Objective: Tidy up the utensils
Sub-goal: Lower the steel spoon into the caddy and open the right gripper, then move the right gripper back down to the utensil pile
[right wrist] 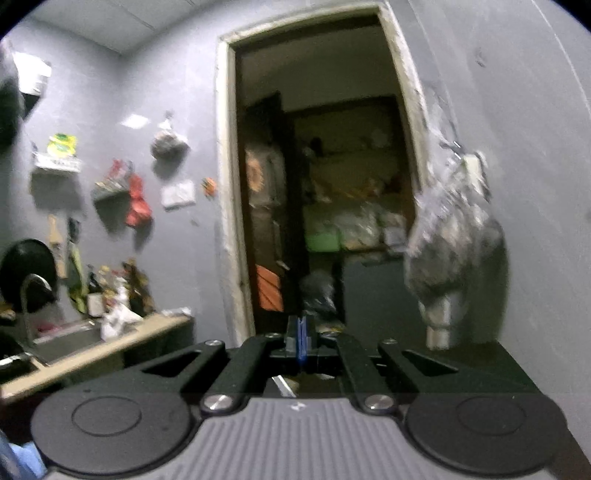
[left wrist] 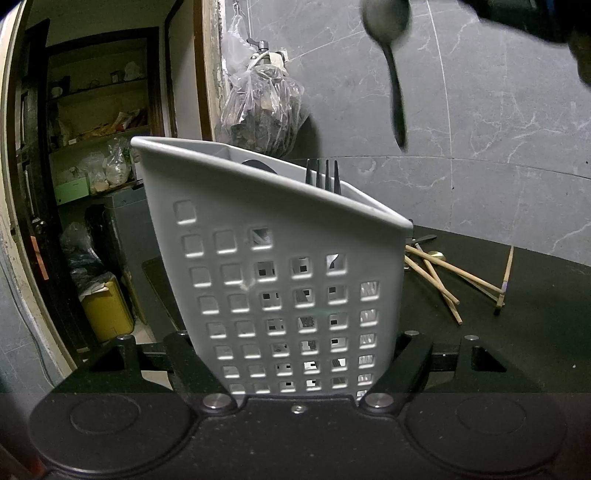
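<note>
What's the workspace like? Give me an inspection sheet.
Surface: black table.
Job's things: white basket tilted, fork inside with tines up; spoon in the air; chopsticks loose on the table.
Clutter: nothing seen.
Grippers: left gripper shut on the basket; right gripper shut, apparently on the spoon.
Cables: nothing seen.
Surroundings: grey wall, hanging plastic bag, open doorway.

Spoon (left wrist: 388,33) blurred, its bowl cut off at the top edge
</note>
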`<action>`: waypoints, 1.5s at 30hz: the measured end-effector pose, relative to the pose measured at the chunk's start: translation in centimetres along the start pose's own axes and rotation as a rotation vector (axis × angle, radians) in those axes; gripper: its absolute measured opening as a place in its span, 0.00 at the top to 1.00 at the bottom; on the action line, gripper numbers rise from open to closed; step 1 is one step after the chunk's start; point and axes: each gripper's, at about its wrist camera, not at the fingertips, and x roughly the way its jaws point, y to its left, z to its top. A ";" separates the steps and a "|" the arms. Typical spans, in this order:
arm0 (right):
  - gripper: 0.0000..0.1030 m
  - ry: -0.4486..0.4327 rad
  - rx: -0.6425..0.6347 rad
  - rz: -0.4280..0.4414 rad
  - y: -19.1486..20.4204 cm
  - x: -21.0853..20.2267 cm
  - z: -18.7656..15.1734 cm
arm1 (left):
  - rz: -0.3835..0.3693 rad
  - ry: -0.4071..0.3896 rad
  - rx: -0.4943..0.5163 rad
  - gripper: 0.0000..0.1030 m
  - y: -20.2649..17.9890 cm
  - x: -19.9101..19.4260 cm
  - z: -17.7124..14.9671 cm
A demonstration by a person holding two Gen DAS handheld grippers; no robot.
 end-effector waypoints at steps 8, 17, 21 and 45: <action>1.00 -0.086 0.037 0.270 2.2 1.0 3.5 | -0.001 0.000 0.000 0.25 0.0 0.0 0.0; 1.00 0.033 0.158 0.369 1.5 4.3 1.9 | -0.001 -0.001 0.000 0.25 0.0 0.0 0.0; 0.99 0.104 0.214 0.346 0.3 5.5 0.0 | -0.001 -0.001 0.000 0.25 0.0 0.0 0.0; 0.94 0.273 0.338 0.223 -3.6 7.7 -7.1 | -0.001 -0.001 0.000 0.25 0.0 0.0 -0.1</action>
